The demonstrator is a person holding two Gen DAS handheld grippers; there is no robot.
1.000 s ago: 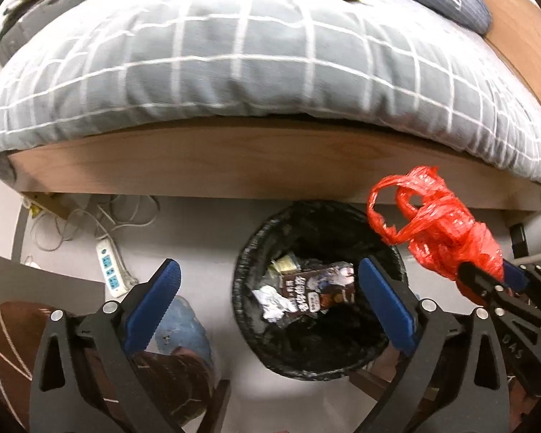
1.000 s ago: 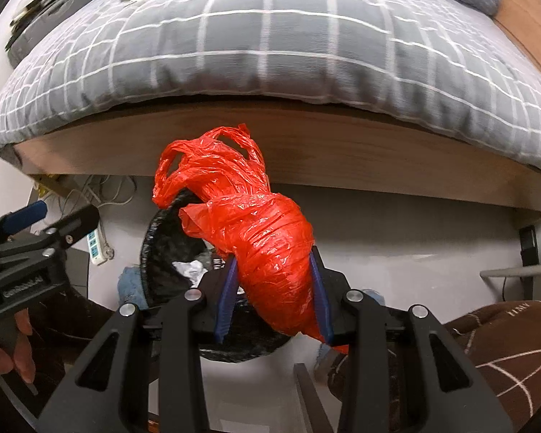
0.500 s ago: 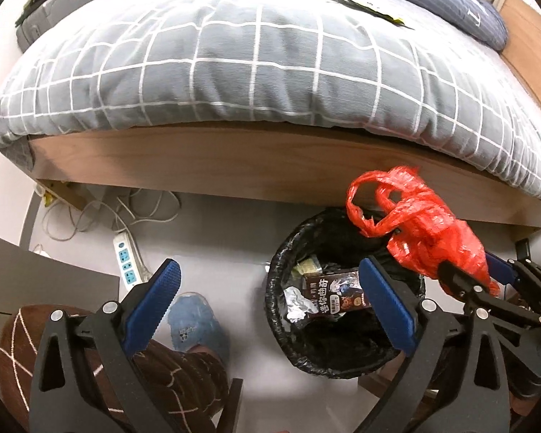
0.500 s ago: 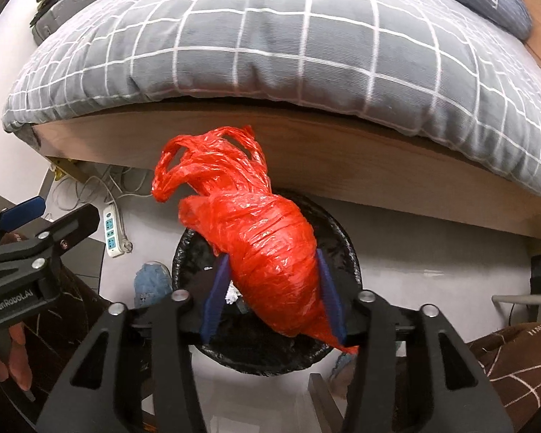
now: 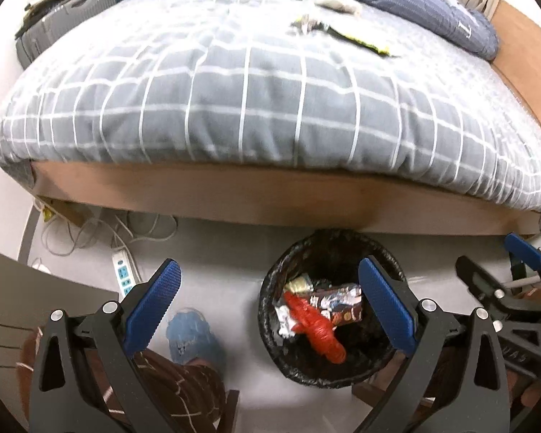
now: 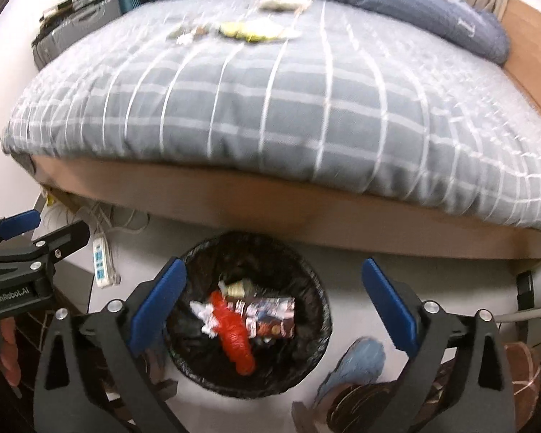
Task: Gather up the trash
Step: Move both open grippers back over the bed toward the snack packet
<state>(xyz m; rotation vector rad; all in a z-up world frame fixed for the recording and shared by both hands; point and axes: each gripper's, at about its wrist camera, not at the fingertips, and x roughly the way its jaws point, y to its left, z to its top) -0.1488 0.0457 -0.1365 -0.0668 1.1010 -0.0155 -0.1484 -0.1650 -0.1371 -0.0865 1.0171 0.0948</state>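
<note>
A: Start at the left. What's the left tool (image 5: 268,306) doing?

B: Its pads stand wide apart with nothing between them, pointing down at the floor beside the bin (image 5: 328,252). The bin sits toward its right pad.

A: And the red bag (image 5: 315,328)?

B: In the bin, lying on the wrappers there, its long axis running slantwise across the opening. It's loose, touching neither tool.

A: The right tool (image 6: 270,306)?

B: Directly over the bin. Its jaws are opening, nearly at full spread, and nothing is between the pads; the red bag lies below the gap.

A: So what's left to collect?

B: Litter on the bed (image 6: 306,108): a yellow-green wrapper (image 6: 250,32) and scraps (image 6: 189,34) well back on the grey checked cover, with a pale crumpled piece (image 6: 281,1) farther back by the pillow (image 6: 414,7). All of it lies up and away from both tools, past the bed's wooden edge.

A: Which hand is nearer?

B: Hard to call. The litter looks about central in the right view and right of centre in the left, so I'd lean to the right hand.

A: Room to move?

B: Open air above the bin and over the cover. The bed edge overhangs the bin's far rim, so each tool should rise before going forward. A power strip (image 5: 124,276) and cables lie on the floor to the left, out of the way.
</note>
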